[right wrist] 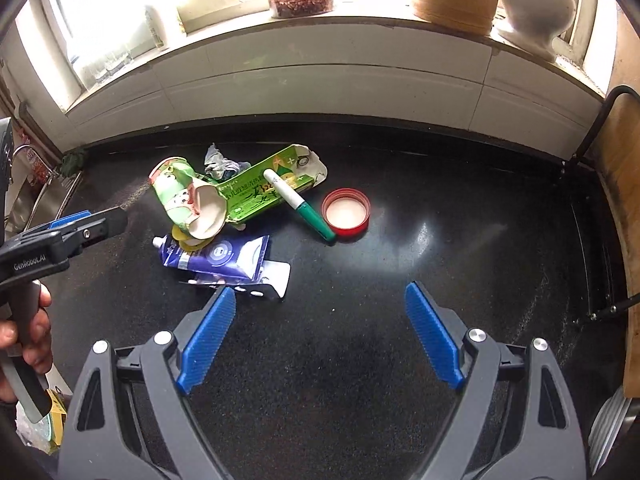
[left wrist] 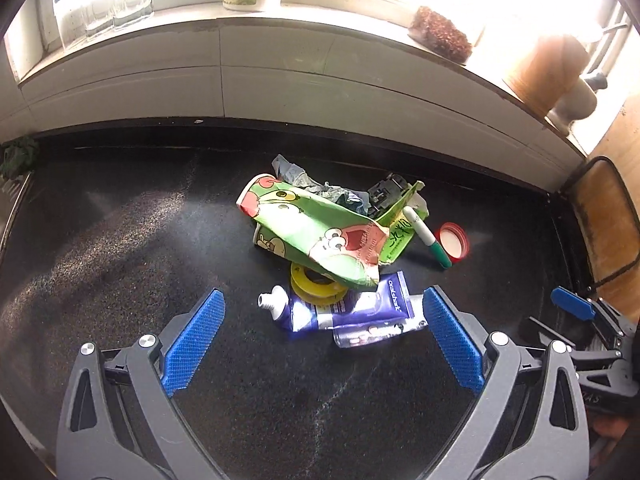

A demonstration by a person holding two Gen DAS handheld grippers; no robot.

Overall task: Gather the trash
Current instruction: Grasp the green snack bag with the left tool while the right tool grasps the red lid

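A heap of trash sits mid-frame on the black table (left wrist: 120, 260): a crumpled green cartoon carton (left wrist: 320, 232) over a yellow tape roll (left wrist: 316, 286), a purple tube (left wrist: 340, 308) below it, what may be a blister pack (left wrist: 368, 334) under the tube. A green marker (right wrist: 300, 200) and red lid (right wrist: 346, 213) lie right (touching, it seems). The left gripper (left wrist: 324, 340) and right gripper (right wrist: 320, 332) hang above, jaws wide apart, empty.

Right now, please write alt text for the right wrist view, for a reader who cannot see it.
The open right gripper hangs over a black countertop beside a trash pile: a crushed green paper cup, a purple toothpaste tube, a green marker and a red lid. The left gripper enters from the left.
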